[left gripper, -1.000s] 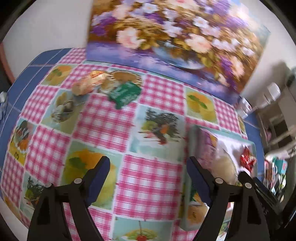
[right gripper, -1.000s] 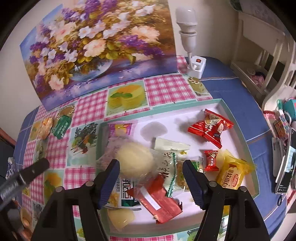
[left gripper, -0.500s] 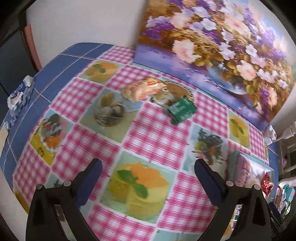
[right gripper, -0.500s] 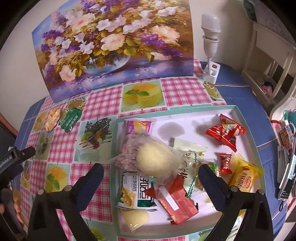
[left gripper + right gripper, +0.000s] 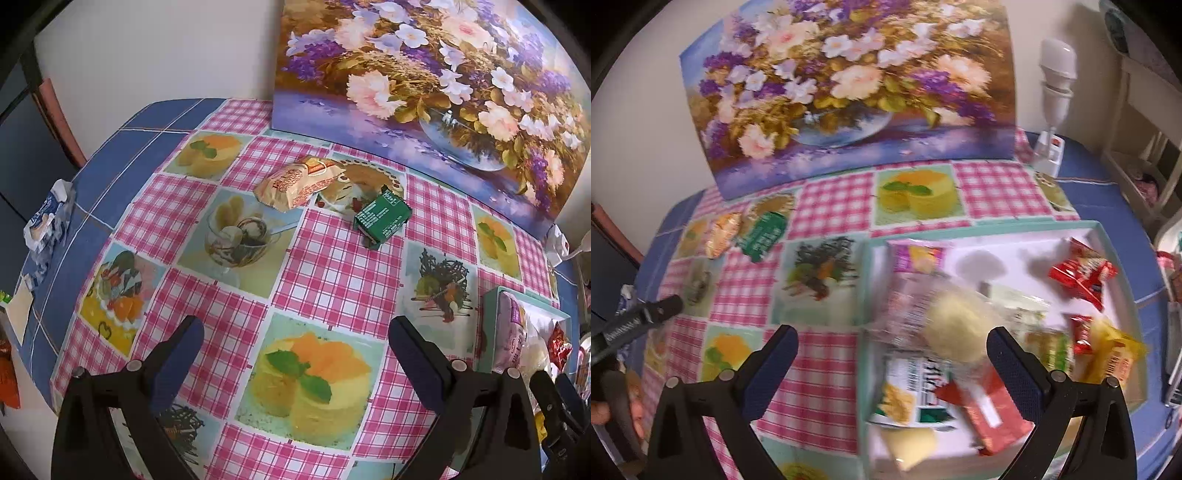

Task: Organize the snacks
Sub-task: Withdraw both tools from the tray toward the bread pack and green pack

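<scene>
- Presently, left gripper (image 5: 295,350): jaws wide, empty, above the tablecloth (image 5: 332,266).
- Orange snack packet (image 5: 299,182) and green snack packet (image 5: 382,218): side by side, straight ahead of it, well apart from the tray (image 5: 1100,230); long axes slanted.
- Right gripper (image 5: 892,356): wide, empty, over the tray's left edge; the left is judged nearer.

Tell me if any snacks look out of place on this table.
Yes, two. An orange snack packet and a green snack packet lie loose on the tablecloth near the flower painting, while the other snacks are piled in the tray. Both grippers are open and hold nothing.
</scene>
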`<state>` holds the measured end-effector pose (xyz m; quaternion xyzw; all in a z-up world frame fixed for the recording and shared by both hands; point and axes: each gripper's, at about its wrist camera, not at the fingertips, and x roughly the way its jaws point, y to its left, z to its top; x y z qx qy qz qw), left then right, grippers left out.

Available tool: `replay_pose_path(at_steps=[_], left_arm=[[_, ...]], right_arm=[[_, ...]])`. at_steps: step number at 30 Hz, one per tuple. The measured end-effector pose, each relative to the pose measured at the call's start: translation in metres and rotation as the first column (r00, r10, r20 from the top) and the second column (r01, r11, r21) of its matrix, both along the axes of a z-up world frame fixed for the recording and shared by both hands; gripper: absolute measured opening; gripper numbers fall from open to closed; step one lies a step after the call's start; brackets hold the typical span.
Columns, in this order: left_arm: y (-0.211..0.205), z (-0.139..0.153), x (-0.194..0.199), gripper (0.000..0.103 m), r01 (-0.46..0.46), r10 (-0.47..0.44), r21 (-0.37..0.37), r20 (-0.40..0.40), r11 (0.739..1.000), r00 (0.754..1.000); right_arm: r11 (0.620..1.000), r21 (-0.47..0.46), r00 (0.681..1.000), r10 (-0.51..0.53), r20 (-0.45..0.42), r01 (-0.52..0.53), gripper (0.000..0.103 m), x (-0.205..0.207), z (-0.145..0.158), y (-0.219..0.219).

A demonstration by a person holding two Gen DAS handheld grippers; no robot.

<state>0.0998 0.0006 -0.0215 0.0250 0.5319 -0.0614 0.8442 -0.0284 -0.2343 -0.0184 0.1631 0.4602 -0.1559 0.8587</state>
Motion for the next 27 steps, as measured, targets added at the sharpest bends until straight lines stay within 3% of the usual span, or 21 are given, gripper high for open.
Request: replay_pose_path(at_steps=[13, 27], left_arm=[[0.02, -0.002, 0.037, 0.1, -0.032, 0.032, -0.02, -0.004, 0.999, 0.999], [0.056, -0.015, 0.086, 0.1, -0.127, 0.125, -0.089, -0.037, 0.988, 0.992]], right_arm=[[0.991, -0.01, 0.99, 0.131, 0.043, -0.131, 0.103, 0.06, -0.004, 0.039], [0.986, 0.024, 0.985, 0.166, 0.042, -0.167, 0.103, 0.111, -0.019, 0.051]])
